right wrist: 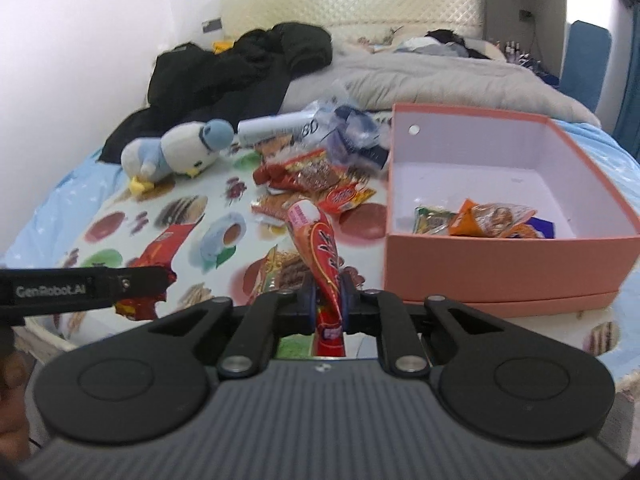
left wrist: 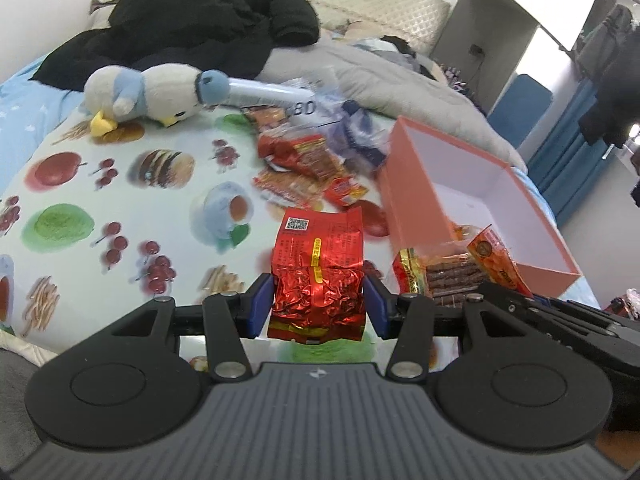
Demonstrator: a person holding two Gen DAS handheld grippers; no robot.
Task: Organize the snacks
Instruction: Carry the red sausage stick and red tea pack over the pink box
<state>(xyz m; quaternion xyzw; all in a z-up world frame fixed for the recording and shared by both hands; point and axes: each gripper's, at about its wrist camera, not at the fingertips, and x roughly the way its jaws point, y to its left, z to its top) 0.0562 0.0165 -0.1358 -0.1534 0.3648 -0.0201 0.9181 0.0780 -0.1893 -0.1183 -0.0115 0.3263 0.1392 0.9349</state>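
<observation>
Left wrist view: the left gripper squeezes a red foil pack across its crinkly lower half, its fingers set wide. It hangs above the bed, just beside the pink box. The pack looks light and slippery.

Right wrist view: the right gripper pinches a long red packet, fingers almost together. This packet looks soft and thin. It sits near the box, which holds a few snacks.
</observation>
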